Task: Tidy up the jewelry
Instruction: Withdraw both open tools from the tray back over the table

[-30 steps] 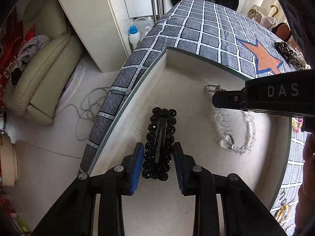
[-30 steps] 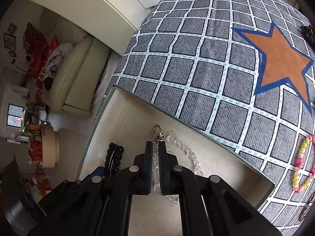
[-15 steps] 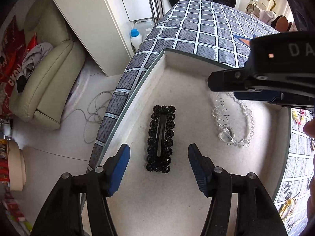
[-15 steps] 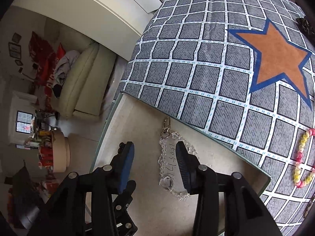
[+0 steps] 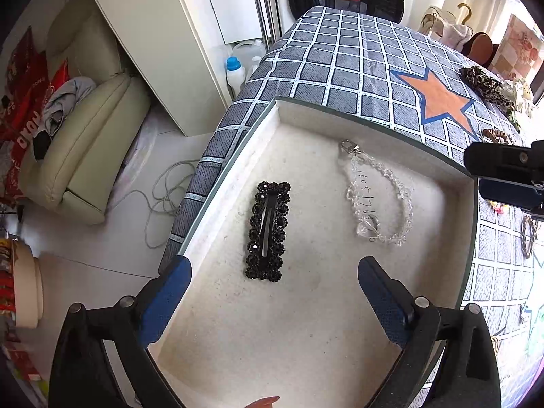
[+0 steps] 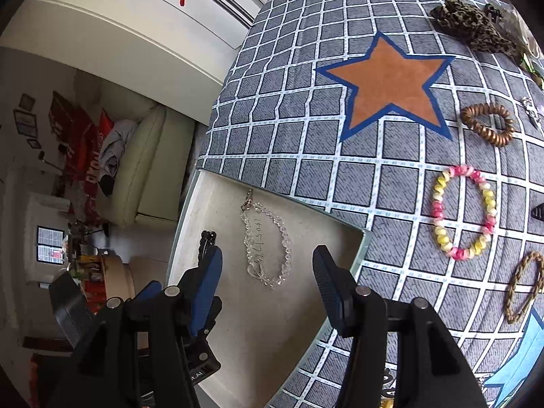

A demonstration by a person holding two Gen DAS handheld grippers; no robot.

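Lying flat on the pale floor of the shallow tray (image 5: 380, 115), the black beaded hair clip (image 5: 268, 231) sits in the middle of the left wrist frame, lengthwise along the view. The left gripper (image 5: 273, 280) hangs just below it with its blue-padded fingers spread wide and holding nothing; the clip's lower end falls between the two pads without touching either. To the clip's right in that frame, well apart from it, the clear crystal bracelet (image 5: 379, 197) lies looped on the tray floor, its metal clasp toward the top of the frame.

From the right wrist view the bracelet (image 6: 265, 244) appears at centre, above and between the fingers of the right gripper (image 6: 268, 272), which is likewise released and empty, clear of the beads. Only the tip of the hair clip (image 6: 208, 238) shows, just above the left pad.

On the checked cloth (image 6: 292, 108) right of the tray lie a pink and yellow spiral hair tie (image 6: 464, 212), a brown spiral tie (image 6: 488, 124), and a braided brown loop (image 6: 523, 290) at the lower right edge.
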